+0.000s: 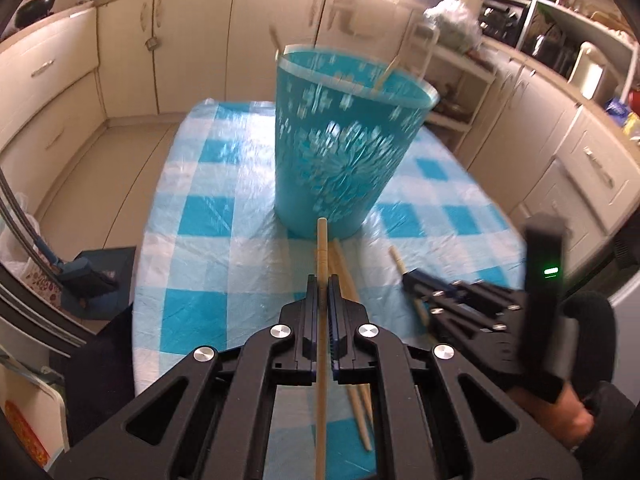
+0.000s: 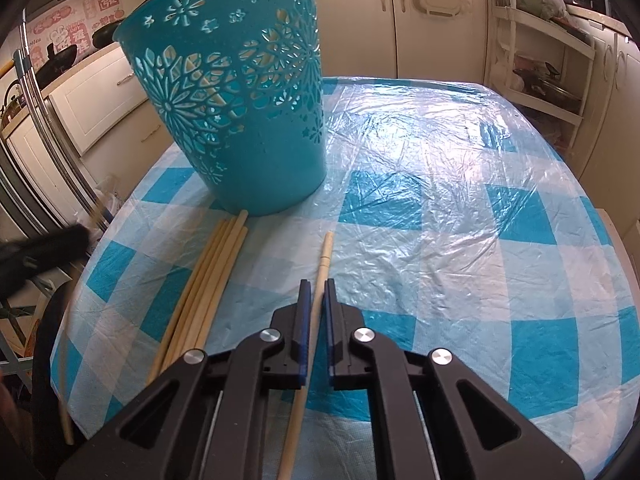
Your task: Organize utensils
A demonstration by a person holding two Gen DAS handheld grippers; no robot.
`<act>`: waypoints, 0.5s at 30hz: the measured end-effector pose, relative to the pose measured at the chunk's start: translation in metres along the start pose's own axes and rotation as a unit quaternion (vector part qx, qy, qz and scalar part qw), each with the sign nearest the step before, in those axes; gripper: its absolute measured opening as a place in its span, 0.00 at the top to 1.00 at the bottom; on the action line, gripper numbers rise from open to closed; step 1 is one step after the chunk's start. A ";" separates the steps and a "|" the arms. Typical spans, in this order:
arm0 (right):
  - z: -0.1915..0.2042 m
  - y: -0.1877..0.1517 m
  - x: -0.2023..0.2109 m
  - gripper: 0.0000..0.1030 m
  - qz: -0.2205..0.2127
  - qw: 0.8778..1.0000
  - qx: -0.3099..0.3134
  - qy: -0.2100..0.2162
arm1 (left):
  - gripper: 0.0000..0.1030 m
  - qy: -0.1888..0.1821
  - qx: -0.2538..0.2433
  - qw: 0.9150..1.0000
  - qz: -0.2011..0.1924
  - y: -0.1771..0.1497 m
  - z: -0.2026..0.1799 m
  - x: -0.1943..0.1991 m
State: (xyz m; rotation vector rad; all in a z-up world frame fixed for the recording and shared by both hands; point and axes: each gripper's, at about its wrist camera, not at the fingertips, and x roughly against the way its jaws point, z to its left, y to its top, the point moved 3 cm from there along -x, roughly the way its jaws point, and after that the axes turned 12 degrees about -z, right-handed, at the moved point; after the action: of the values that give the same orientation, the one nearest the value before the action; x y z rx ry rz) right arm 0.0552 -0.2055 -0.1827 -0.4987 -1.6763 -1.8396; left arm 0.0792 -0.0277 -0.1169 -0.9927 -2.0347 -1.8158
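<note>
Left gripper [image 1: 323,280]: pinching one wooden chopstick [image 1: 322,248] between pressed-together jaws, stick running straight toward 12 o'clock, its tip nearing the base of the basket.
Right gripper [image 2: 316,286]: clamping a second chopstick [image 2: 325,252], tip pointing at 12 o'clock, lying low over the tablecloth.
Basket [image 2: 240,92]: standing upright on the table at 11 o'clock in the right wrist view, teal plastic with cut-out flower patterns; holding a few chopsticks already, ends poking above the rim in the left wrist view.
Loose chopsticks [image 2: 208,280]: lying bundled on the tablecloth at 9 o'clock of the right gripper, far ends nearly touching the basket base.
Tablecloth [image 2: 440,200]: showing blue and white checks under clear plastic film.
Writing: showing as red and pink characters on wall stickers [image 2: 84,20] at 10 o'clock, too blurred for reading.
</note>
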 end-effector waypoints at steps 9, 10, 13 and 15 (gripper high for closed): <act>-0.002 0.000 0.001 0.94 -0.001 1.000 -0.004 0.003 | 0.95 -0.041 0.012 0.993 -0.106 0.061 -0.018 0.082; -0.002 0.000 0.001 0.94 -0.001 1.000 -0.005 0.003 | 0.95 -0.045 0.012 0.991 -0.122 0.070 -0.022 0.092; -0.002 0.000 0.001 0.93 -0.002 1.000 -0.004 0.004 | 0.95 -0.056 0.009 0.984 -0.168 0.093 -0.031 0.118; -0.001 0.000 0.001 0.93 -0.002 1.000 -0.003 0.004 | 0.95 -0.053 0.001 0.978 -0.202 0.107 -0.039 0.133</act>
State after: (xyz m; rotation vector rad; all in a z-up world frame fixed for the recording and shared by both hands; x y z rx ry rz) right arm 0.0550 -0.2068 -0.1820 -0.4903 -1.6686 -1.8469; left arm 0.0373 -0.0218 0.0527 -0.7256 -2.4480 -1.9822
